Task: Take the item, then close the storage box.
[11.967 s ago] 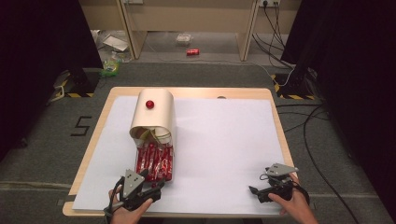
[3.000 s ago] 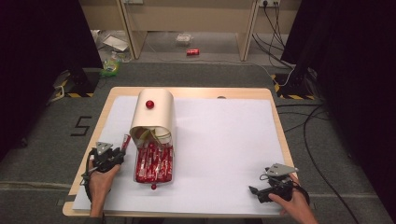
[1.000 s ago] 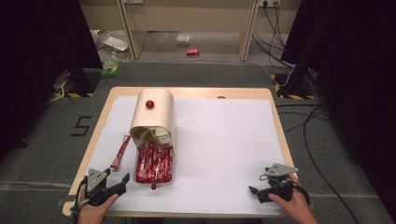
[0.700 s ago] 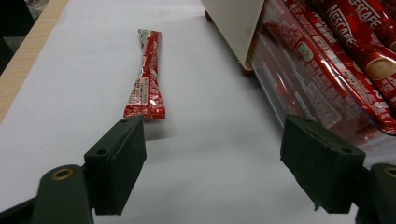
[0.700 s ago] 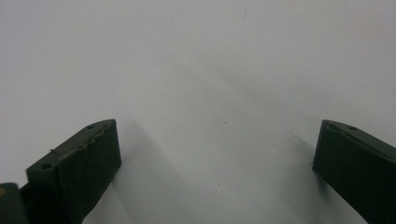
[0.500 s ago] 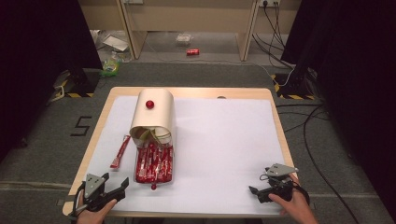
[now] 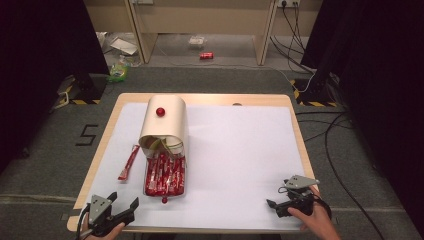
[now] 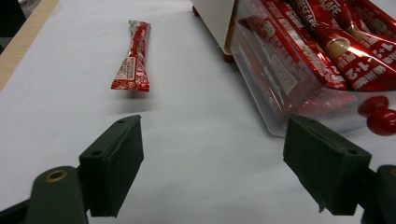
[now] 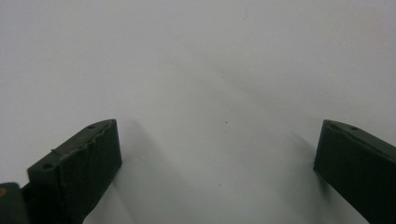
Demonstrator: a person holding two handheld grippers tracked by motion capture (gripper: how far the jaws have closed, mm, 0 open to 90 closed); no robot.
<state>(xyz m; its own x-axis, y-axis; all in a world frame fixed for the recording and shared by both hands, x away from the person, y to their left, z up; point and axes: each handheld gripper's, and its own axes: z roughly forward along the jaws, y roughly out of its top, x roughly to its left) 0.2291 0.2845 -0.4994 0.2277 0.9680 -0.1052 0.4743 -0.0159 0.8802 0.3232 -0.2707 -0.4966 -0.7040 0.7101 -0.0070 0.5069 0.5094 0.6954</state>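
Observation:
A cream box [image 7: 163, 121] with a red knob lies on its side on the white paper. A clear tray [image 7: 165, 176] of several red sachets sticks out of its front, and the tray [image 8: 299, 79] also rises to the right in the left gripper view. A single red sachet [image 7: 129, 162] lies on the paper left of the tray, and that sachet [image 8: 133, 58] is ahead of my left jaws. My left gripper [image 7: 124, 201] [image 8: 212, 144] is open and empty at the table's front left. Near the front right edge my right gripper [image 7: 278, 199] [image 9: 217, 140] is open over bare paper.
The wooden table [image 7: 295, 120] carries a white paper sheet [image 7: 240, 150] with free room across its middle and right. The tray's red knob [image 8: 376, 112] points toward the front edge. Cables [image 7: 340, 150] run over the floor at the right.
One sachet, absent from the paper twelve seconds ago, now lies left of the tray. My left gripper has drawn back from there to the front left edge. The right gripper has not moved.

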